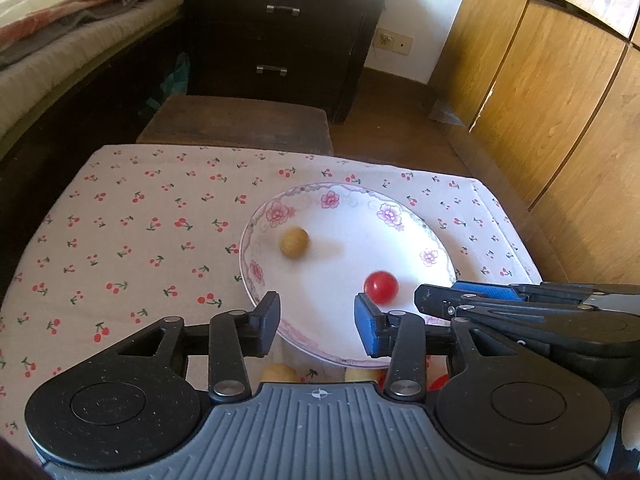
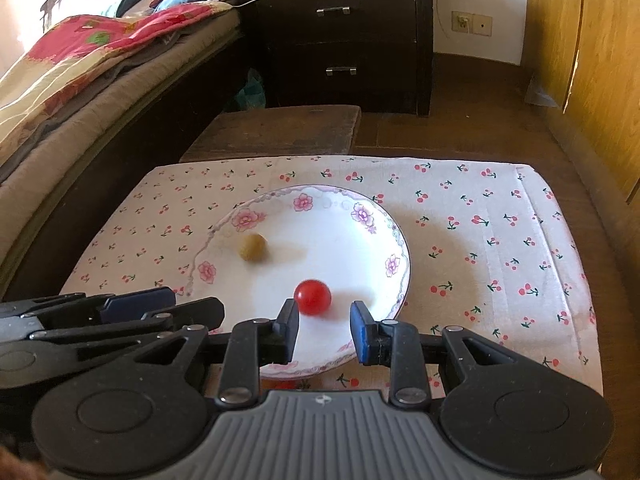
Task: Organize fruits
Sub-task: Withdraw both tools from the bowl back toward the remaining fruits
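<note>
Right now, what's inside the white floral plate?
Inside the white floral plate lie a tan round fruit and a red round fruit, apart. The claws cover its near rim.

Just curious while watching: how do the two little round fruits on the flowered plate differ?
The red fruit is glossy and bright; the tan fruit is dull and rough-looking. The red one lies near the plate's front edge, the tan one farther back towards the left rim. Both are small, round, loose and apart.

No words, numbers or brand names can be read anywhere. The only sign is a small white crosshair mark moulded on the ribbed grey top of each gripper body [image 1: 319, 393], at six o'clock in both views.
</note>
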Action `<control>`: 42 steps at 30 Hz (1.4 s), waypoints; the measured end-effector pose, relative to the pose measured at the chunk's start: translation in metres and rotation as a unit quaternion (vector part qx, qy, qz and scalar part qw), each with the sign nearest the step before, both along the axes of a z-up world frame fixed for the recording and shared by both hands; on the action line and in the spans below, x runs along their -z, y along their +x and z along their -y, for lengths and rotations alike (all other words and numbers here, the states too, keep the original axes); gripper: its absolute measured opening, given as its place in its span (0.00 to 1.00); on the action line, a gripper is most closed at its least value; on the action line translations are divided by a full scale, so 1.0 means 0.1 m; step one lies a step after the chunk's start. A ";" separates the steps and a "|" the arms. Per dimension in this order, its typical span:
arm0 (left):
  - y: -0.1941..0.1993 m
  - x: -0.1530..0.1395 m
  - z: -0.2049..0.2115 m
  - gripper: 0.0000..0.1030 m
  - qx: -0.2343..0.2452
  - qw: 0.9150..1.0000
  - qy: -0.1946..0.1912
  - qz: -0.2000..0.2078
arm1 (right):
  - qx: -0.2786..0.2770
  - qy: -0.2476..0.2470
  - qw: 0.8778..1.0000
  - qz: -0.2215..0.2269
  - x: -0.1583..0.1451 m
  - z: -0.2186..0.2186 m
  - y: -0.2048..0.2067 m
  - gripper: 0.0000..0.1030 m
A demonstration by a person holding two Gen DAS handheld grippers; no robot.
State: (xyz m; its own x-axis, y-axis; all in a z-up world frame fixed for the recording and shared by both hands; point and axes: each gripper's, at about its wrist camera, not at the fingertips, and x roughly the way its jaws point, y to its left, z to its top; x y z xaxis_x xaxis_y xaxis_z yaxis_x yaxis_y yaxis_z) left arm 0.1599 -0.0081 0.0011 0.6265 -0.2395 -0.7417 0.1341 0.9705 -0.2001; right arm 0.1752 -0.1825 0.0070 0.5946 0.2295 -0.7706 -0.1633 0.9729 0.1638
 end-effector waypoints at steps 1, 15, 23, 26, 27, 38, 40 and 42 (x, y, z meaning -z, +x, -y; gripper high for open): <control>-0.01 -0.01 0.01 0.49 0.001 1.000 0.001 0.000 | 0.000 0.000 1.000 0.001 -0.01 0.00 -0.02 0.30; -0.26 -0.07 -0.05 0.51 0.003 1.000 0.004 0.005 | 0.005 0.005 1.000 0.001 -0.06 0.07 -0.32 0.31; -0.44 -0.08 -0.13 0.52 0.000 1.000 0.006 0.003 | 0.008 0.003 1.000 -0.012 -0.03 0.09 -0.49 0.31; -0.51 -0.07 -0.17 0.53 -0.003 1.000 0.008 -0.001 | 0.007 0.002 1.000 -0.016 0.00 0.10 -0.54 0.31; -0.52 -0.05 -0.18 0.53 -0.005 1.000 0.007 -0.004 | 0.008 0.002 1.000 -0.017 0.00 0.11 -0.55 0.31; -0.64 0.11 -0.30 0.52 -0.028 0.999 -0.005 -0.047 | 0.019 0.006 0.999 -0.028 0.03 0.23 -0.62 0.34; -0.64 0.14 -0.31 0.51 -0.031 0.998 -0.009 -0.055 | 0.020 0.008 0.999 -0.027 0.02 0.24 -0.62 0.34; -0.66 0.16 -0.30 0.51 -0.032 0.998 -0.010 -0.059 | 0.020 0.010 0.999 -0.027 0.02 0.24 -0.62 0.34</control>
